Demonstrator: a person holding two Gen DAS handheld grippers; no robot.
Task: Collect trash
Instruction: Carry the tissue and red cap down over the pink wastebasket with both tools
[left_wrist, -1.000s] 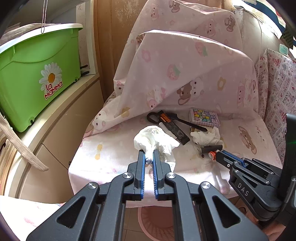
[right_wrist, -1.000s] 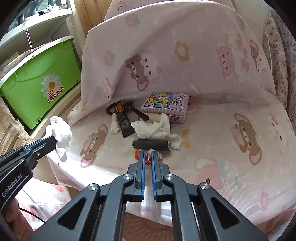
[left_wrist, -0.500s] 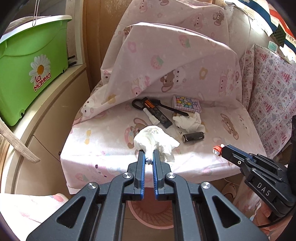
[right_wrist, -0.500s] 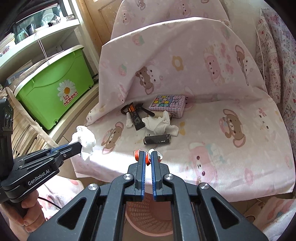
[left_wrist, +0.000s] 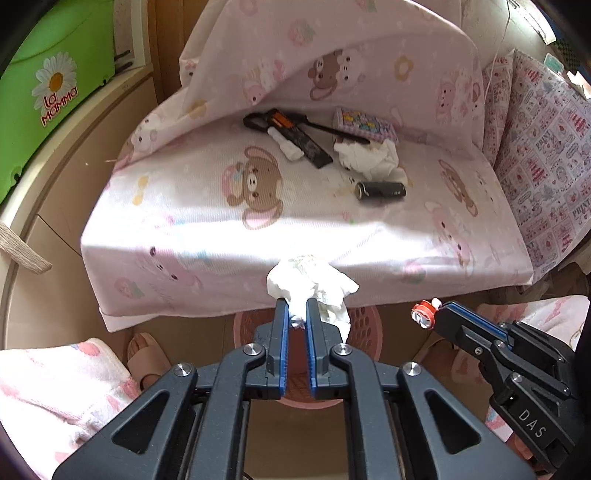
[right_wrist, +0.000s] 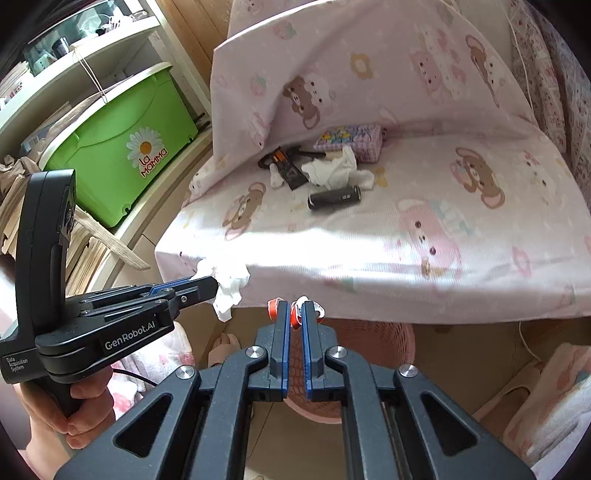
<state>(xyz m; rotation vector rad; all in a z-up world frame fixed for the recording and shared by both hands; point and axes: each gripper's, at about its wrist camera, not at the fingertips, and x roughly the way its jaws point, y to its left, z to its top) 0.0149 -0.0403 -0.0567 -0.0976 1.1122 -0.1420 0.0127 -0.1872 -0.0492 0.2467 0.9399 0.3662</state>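
Note:
My left gripper (left_wrist: 295, 314) is shut on a crumpled white tissue (left_wrist: 310, 280), held just past the seat's front edge over a pink basket (left_wrist: 365, 328). In the right wrist view that left gripper (right_wrist: 210, 284) enters from the left with the tissue (right_wrist: 229, 288) hanging from its tips. My right gripper (right_wrist: 294, 314) is shut on a small red and white wrapper (right_wrist: 272, 308), also above the basket (right_wrist: 384, 336). The left wrist view shows the right gripper (left_wrist: 436, 317) with the wrapper (left_wrist: 423, 317). On the seat lie another crumpled tissue (left_wrist: 369, 158) and a black cylinder (left_wrist: 380, 191).
A black tool (left_wrist: 295, 136) and a patterned pouch (left_wrist: 365, 123) lie at the back of the pink-covered seat (left_wrist: 184, 206). A green storage box (right_wrist: 122, 155) sits on a shelf to the left. A person's foot (left_wrist: 146, 354) rests on the floor beside the basket.
Both grippers have drawn back off the seat with their loads and tipped downward. They now hang past the front edge, with the pink basket in view beneath them.

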